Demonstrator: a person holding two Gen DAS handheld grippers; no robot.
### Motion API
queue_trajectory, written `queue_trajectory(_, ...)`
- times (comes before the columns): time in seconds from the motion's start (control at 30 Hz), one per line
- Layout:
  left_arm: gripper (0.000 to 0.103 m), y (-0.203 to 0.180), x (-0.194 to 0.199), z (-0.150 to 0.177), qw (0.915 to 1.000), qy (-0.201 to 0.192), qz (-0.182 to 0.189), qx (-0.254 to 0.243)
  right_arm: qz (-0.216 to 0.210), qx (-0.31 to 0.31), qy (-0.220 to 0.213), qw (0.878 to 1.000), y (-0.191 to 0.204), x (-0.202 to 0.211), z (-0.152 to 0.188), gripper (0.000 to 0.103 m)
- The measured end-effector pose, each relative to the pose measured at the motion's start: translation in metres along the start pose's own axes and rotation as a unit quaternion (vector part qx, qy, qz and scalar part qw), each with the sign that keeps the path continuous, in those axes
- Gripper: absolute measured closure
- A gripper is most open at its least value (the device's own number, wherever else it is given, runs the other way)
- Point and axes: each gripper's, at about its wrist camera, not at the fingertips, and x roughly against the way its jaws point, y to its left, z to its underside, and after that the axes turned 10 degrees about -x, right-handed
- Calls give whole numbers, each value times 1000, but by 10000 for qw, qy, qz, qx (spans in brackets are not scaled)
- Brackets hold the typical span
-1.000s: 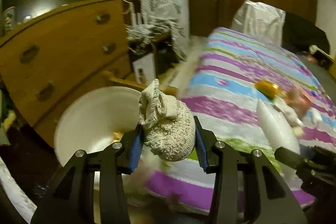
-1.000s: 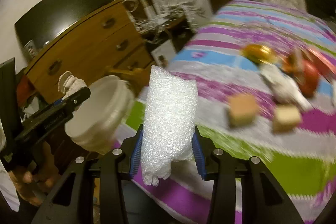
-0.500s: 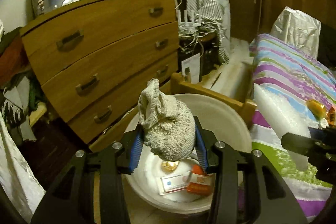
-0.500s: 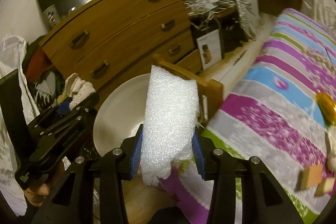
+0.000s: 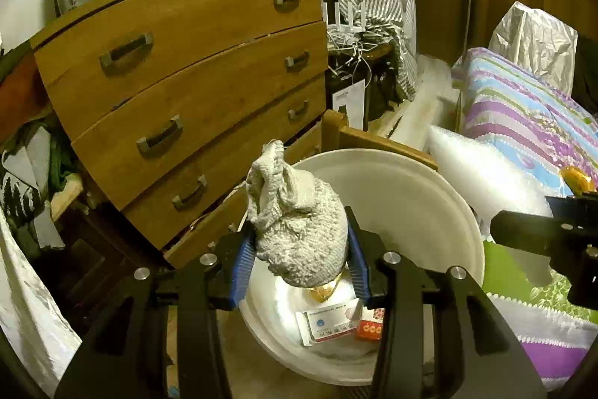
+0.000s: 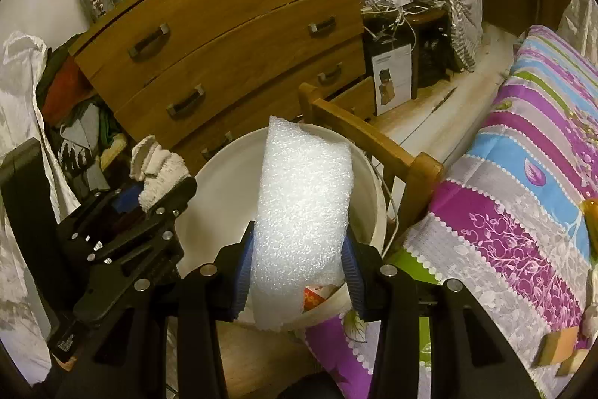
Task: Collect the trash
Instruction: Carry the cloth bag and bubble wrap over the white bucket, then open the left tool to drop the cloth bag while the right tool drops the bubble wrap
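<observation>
The left tool (image 5: 299, 260) grips a crumpled grey rag (image 5: 297, 223) between its blue pads, held over the open white bucket (image 5: 429, 197). The right tool (image 6: 297, 272) is clamped on a white foam sheet (image 6: 302, 212), also above the bucket, just to the right of the left one. Inside the bucket lie a white card packet (image 5: 329, 324), a small orange box (image 5: 372, 322) and a gold wrapper (image 5: 325, 288). The bucket stands between the wooden dresser (image 5: 194, 70) and the striped bed (image 6: 523, 204)
</observation>
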Motion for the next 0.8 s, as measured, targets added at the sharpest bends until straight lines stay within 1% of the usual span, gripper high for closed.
queue_trajectory(0.3,61,8,-12,0,9999,82,39,81,56,102,57,9999,4,-12,-7,59)
queue_trajectory(0.63,61,9,-16,-1,9999,113,68,101,65,181,58,9998,8,-18,-15,59)
queue_trajectory(0.67,61,9,-16,0,9999,111,78,106,61,206,30,9998,9,-18,-16,57)
queue_trajectory(0.7,59,9,-17,-1,9998,119,110,107,70,205,41,9998,9,-19,-18,55)
queue_trajectory(0.73,59,9,-19,-1,9998,149,125,96,78,210,49,9997,9,-20,-19,45)
queue_trajectory(0.77,57,9,-21,0,9997,171,125,113,91,223,15,9997,9,-20,-19,42)
queue_trajectory(0.8,56,9,-23,1,9996,194,122,138,136,242,-9,9996,8,-21,-19,41)
